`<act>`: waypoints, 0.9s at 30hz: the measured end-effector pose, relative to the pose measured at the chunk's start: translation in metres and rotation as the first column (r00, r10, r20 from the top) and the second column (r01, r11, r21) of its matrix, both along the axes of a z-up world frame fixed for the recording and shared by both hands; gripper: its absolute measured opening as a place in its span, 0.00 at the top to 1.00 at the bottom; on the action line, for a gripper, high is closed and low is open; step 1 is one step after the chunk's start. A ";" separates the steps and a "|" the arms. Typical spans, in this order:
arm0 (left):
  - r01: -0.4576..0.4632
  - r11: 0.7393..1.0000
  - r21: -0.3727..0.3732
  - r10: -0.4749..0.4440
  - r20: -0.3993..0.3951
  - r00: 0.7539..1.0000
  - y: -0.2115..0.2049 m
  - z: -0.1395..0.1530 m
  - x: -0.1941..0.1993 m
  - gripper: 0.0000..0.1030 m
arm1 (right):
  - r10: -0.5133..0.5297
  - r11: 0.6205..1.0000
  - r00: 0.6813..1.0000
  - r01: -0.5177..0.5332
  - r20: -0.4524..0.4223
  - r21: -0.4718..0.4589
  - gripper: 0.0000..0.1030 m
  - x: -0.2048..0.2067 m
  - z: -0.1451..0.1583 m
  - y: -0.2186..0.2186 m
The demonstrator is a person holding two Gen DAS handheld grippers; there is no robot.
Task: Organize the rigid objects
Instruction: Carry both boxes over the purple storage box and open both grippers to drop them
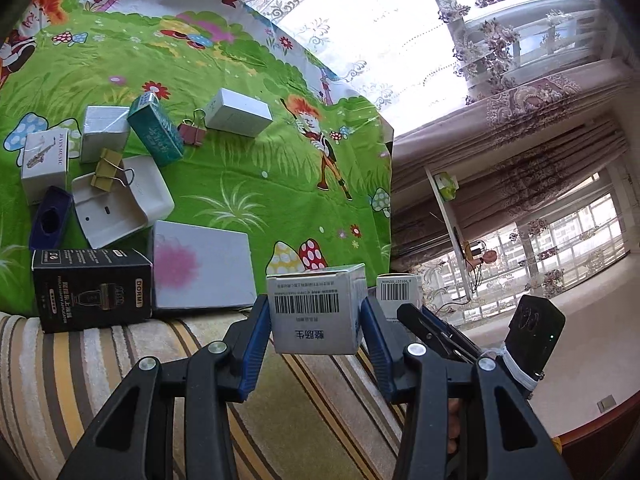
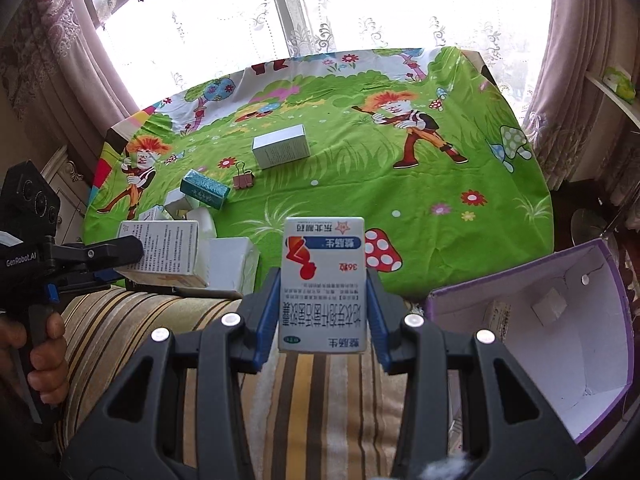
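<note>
White medicine box [image 2: 323, 284] with red-and-blue print stands upright; barcoded white box [image 1: 316, 312] is held aloft beside it.

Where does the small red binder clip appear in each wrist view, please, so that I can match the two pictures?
Left wrist view: the small red binder clip lies upper left, between the teal carton and the white rectangular box.
Right wrist view: it lies left of centre, between the same teal carton and white box.
Shared landmark: the green cartoon-print tablecloth.
</note>
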State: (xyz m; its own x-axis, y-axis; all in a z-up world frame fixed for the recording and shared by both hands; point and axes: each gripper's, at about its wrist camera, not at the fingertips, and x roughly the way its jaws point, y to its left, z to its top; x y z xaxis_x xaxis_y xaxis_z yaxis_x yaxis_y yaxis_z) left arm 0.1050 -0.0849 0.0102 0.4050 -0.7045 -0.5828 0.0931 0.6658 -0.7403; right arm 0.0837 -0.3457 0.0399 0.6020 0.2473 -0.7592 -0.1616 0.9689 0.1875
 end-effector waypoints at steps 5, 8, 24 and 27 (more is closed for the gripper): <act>0.086 0.996 -0.004 -0.086 -0.005 0.996 -0.041 0.002 -0.009 0.55 | -0.082 0.997 0.997 0.082 0.007 -0.002 0.57 -0.022 0.002 -0.040; 0.138 0.990 -0.001 -0.138 -0.008 0.990 -0.066 0.003 -0.015 0.55 | -0.131 0.991 0.991 0.131 0.000 -0.004 0.57 -0.031 0.000 -0.063; 0.364 0.931 0.018 -0.364 0.001 0.931 -0.168 0.006 -0.040 0.52 | -0.340 0.939 0.940 0.340 0.027 -0.039 0.57 -0.060 0.003 -0.143; 0.384 0.923 0.021 -0.384 -0.008 0.923 -0.173 0.004 -0.042 0.47 | -0.364 0.930 0.931 0.365 0.025 -0.049 0.56 -0.062 0.005 -0.150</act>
State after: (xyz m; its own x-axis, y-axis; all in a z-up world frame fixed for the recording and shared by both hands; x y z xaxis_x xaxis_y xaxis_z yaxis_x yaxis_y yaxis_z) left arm 0.0627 -0.2575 0.0137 0.1033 -0.7927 -0.6008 0.3422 0.5955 -0.7268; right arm 0.0218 -0.4961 0.0451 0.6547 -0.0307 -0.7553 0.2018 0.9700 0.1355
